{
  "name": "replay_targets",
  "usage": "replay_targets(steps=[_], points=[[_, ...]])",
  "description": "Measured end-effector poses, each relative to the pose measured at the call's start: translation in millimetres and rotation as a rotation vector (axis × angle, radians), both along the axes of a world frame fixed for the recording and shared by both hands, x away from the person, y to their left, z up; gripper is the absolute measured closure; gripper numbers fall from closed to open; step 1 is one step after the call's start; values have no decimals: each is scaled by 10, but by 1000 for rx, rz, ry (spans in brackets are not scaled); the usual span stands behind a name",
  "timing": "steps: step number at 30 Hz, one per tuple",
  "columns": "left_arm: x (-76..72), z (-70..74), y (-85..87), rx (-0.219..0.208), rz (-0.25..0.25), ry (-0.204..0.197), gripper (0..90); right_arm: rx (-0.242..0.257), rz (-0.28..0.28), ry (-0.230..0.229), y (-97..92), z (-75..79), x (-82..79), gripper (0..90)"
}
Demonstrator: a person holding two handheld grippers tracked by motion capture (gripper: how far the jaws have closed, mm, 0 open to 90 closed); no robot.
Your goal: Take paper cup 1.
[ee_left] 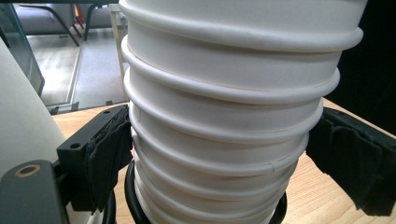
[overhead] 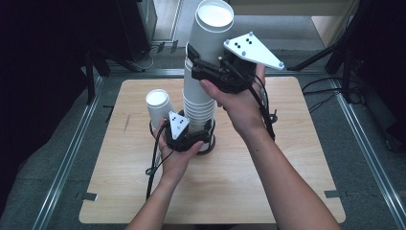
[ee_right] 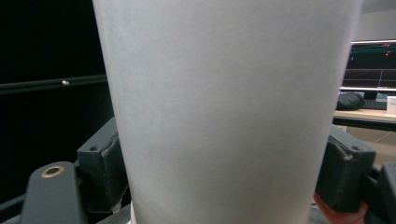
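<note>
A tall stack of white paper cups (overhead: 196, 103) stands upside down in the middle of the wooden table (overhead: 268, 182), its foot inside a black ring (overhead: 211, 143). My left gripper (overhead: 194, 130) is shut on the stack's lower rims (ee_left: 233, 93); both pads (ee_left: 109, 149) touch them. Higher up, my right gripper (overhead: 198, 62) is shut on the top cup (overhead: 208, 38), which tilts slightly and rises above the rest. In the right gripper view the cup's wall (ee_right: 224, 93) sits between both pads (ee_right: 105, 168).
A single upside-down white cup (overhead: 159, 106) stands just left of the stack, close to my left hand, and its side shows in the left gripper view (ee_left: 23, 116). Cables trail from both grippers across the table. Metal rails border the table left and right.
</note>
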State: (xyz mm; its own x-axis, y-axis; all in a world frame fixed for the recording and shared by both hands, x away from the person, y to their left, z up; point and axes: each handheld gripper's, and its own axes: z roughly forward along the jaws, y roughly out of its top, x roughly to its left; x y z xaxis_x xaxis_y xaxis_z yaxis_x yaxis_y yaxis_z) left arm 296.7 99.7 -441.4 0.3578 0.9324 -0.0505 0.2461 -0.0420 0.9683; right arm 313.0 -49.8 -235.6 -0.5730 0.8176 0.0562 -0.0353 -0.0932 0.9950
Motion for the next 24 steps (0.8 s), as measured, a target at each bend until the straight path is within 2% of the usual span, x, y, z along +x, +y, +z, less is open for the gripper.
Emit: replay_targets(steps=[15, 19, 24], points=[[-2, -2, 2, -2, 0, -1, 82, 14, -52, -12, -369, 3, -33, 187], [-6, -7, 8, 3, -3, -3, 83, 3, -70, -13, -478, -61, -63, 187], [-15, -17, 9, 0, -2, -6, 86, 3, -90, 8, -610, -202, -82, 187]])
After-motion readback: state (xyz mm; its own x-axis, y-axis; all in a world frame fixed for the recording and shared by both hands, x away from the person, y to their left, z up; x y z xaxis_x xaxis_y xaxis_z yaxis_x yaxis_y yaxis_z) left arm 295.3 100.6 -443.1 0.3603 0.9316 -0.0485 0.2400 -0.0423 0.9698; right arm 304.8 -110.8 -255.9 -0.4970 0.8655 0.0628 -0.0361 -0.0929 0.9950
